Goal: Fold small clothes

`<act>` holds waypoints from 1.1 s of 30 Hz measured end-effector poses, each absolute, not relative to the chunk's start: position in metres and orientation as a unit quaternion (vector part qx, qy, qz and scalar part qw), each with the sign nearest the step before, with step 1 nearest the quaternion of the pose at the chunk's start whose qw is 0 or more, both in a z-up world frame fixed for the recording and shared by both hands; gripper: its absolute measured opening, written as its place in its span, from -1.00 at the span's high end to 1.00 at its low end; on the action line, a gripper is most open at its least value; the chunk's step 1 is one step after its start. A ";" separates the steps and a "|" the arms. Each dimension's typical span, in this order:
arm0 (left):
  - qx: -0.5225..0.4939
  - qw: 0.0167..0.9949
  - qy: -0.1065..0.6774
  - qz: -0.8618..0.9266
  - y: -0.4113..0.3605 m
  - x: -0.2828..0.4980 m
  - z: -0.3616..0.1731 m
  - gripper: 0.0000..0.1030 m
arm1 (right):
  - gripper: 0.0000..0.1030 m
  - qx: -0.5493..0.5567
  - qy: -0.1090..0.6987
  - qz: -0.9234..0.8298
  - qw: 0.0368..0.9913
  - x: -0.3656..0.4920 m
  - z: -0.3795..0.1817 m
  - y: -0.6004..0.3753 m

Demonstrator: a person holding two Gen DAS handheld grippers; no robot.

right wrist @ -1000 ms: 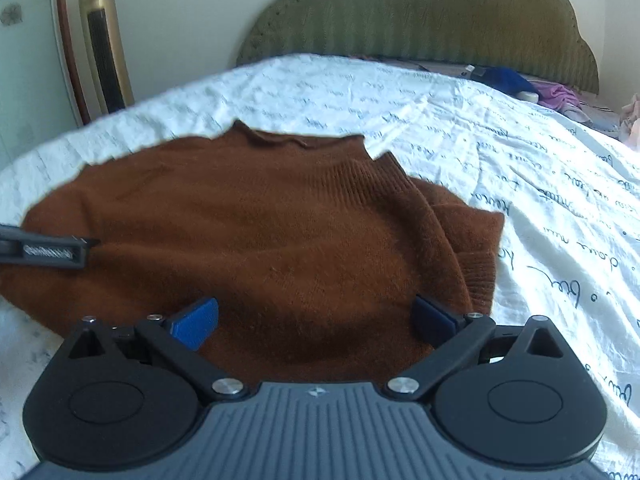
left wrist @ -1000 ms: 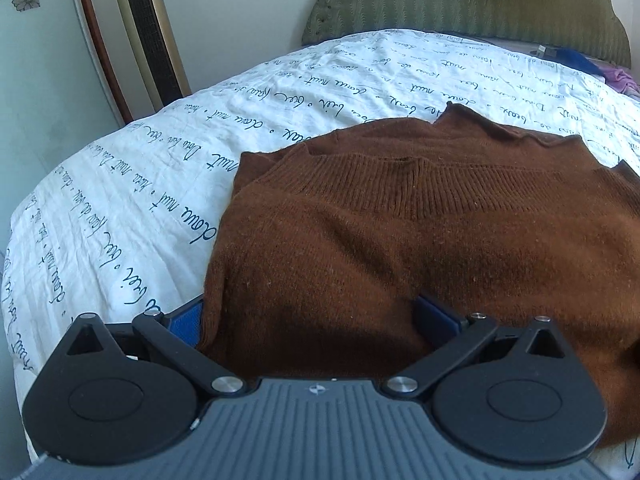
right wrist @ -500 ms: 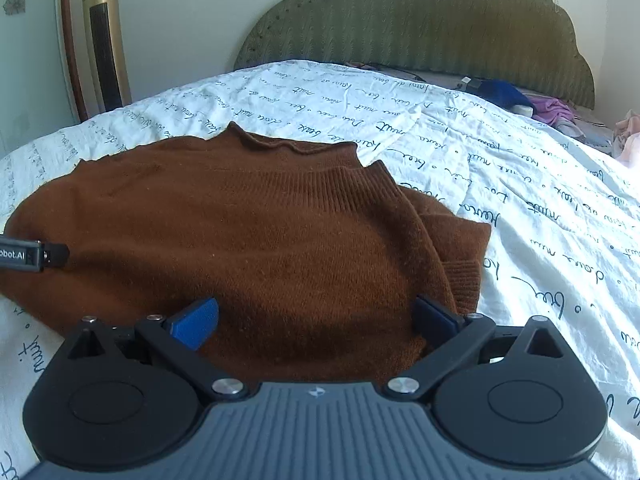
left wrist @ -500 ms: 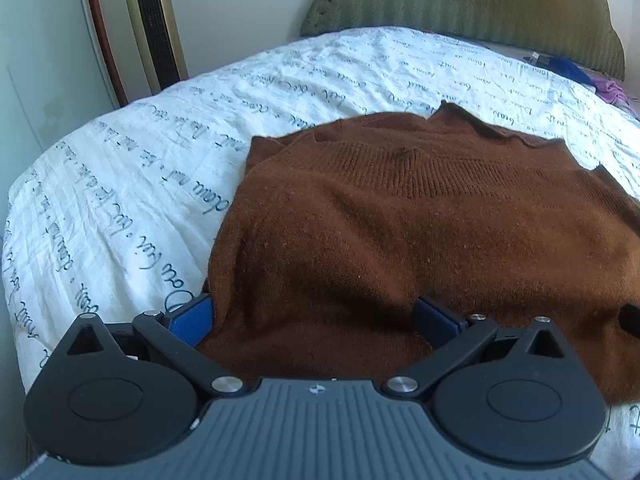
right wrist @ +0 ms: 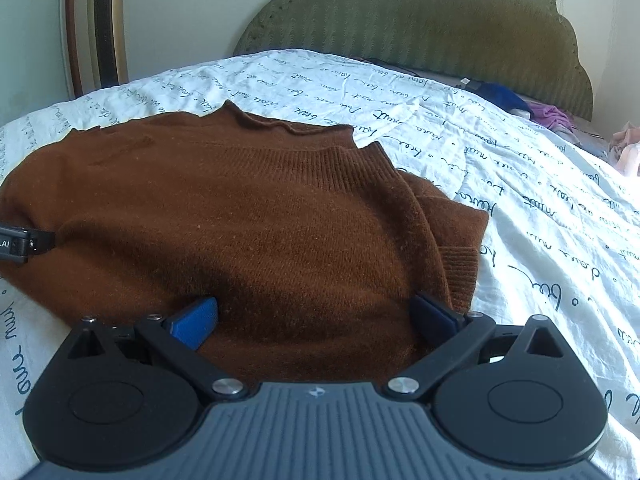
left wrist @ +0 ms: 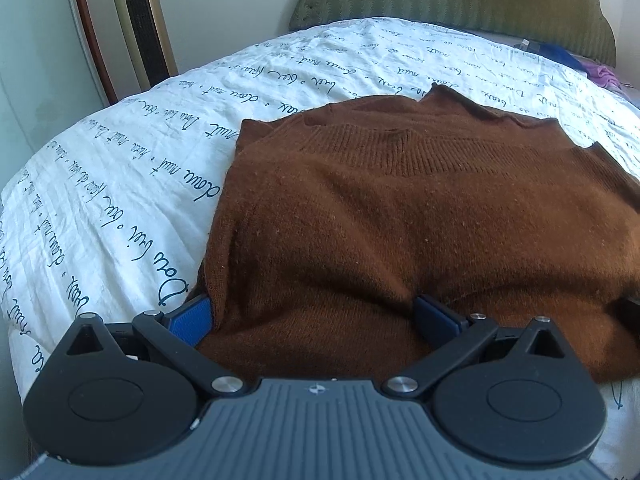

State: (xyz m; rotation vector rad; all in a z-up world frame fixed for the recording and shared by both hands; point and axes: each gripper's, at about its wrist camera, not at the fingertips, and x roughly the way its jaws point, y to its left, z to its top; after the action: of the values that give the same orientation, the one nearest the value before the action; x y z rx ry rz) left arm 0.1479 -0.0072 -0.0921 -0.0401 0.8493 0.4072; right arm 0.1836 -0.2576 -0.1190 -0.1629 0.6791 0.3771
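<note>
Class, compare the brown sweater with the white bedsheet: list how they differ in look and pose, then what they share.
The brown sweater is plain knit; the white bedsheet carries dark handwritten script. The sweater lies folded in layers, ribbed hem doubled over; the bedsheet is spread out beneath it. Both are soft fabrics, slightly wrinkled.

one brown sweater [left wrist: 420,208], one bedsheet [left wrist: 132,184], one headboard [right wrist: 420,28], two tools.

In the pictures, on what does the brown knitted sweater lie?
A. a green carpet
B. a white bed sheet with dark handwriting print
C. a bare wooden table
B: the brown knitted sweater lies flat on the white bed sheet with dark handwriting print.
</note>
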 end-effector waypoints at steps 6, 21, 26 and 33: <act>-0.026 0.890 0.416 0.185 -0.002 0.150 -0.092 -1.00 | -1.00 -0.081 0.342 0.173 0.920 0.185 -0.113 -0.250; -0.099 0.903 0.415 0.045 0.098 0.157 -0.055 -1.00 | -1.00 -0.059 0.316 0.211 0.923 0.154 -0.088 -0.209; -0.230 0.845 0.475 -0.086 0.187 0.200 -0.076 -1.00 | -1.00 -0.077 0.277 0.291 0.912 0.116 -0.082 -0.137; -0.303 0.797 0.487 -0.186 0.211 0.257 -0.101 -1.00 | -1.00 -0.200 0.220 0.335 0.894 0.066 -0.093 -0.035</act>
State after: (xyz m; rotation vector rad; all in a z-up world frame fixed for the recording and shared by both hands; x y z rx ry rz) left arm 0.2569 0.2110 -0.1008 -0.6516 1.0467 -0.3993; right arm 0.0665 -0.0351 -0.0931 -0.4155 0.4555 0.6943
